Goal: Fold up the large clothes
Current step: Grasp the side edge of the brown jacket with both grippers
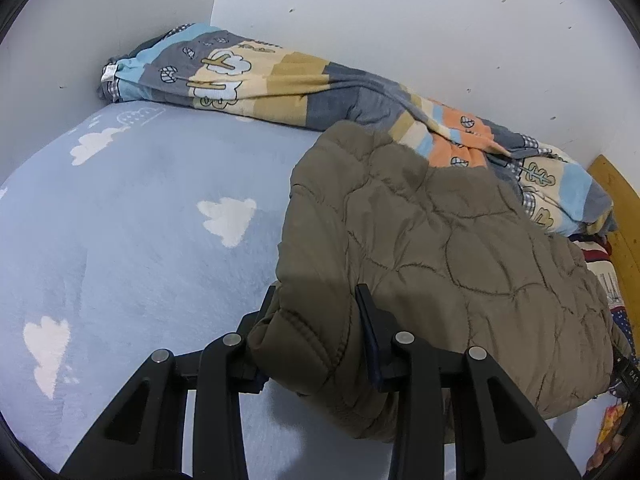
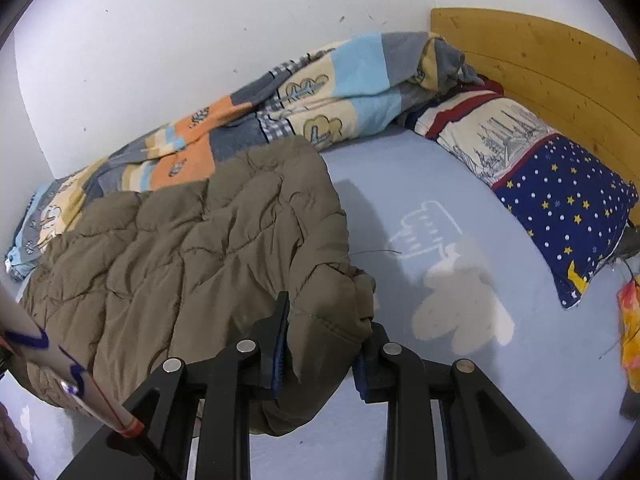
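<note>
My left tongs (image 1: 320,300) and right tongs (image 2: 326,316) each pinch an edge of the quilted jacket (image 1: 440,240) above the bed (image 1: 140,220); the slick padding could slip free.

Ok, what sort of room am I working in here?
Most likely a bedroom: the jacket lies on a bed with a light blue cloud-print sheet, a star-patterned pillow sits against a wooden headboard, and a rumpled blanket lines the white wall.

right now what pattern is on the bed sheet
Light blue sheet with white clouds, clearest in the left wrist view.
</note>
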Demonstrator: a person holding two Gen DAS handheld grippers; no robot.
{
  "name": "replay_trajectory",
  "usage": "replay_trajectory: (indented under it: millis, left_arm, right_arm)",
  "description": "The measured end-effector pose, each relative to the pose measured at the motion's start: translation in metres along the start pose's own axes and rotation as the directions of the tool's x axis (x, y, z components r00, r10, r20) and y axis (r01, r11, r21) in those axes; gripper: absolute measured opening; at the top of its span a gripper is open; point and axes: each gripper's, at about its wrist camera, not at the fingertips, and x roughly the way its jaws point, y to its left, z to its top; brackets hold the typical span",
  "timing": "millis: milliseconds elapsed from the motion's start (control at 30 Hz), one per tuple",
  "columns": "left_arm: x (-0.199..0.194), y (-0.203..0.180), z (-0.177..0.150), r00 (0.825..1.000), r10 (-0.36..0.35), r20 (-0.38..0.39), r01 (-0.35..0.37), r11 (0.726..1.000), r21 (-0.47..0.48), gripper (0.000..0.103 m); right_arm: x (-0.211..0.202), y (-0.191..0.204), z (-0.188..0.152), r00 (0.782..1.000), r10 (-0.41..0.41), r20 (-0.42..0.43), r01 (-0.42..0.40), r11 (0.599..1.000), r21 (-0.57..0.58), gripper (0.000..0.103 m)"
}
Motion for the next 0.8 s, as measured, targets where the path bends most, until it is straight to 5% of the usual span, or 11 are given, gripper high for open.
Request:
replay_trajectory:
  millis: [400,800]
  left_arm:
    - [-0.070,0.004,-0.016,0.999,-0.016,0.033,0.014,0.999,0.039,0.035]
    - [-0.134,0.043,-0.093,1.000,-0.028,0.002,0.028,1.000,0.002,0.035]
  right_arm:
    - [-0.072,-0.002,-0.007,0.997,0.057,0.046,-0.055,0.998,-0.037,0.028]
    - [-0.147,-0.021,-0.079,0.993,0.111,0.028,-0.110,0.994,-0.022,0.028]
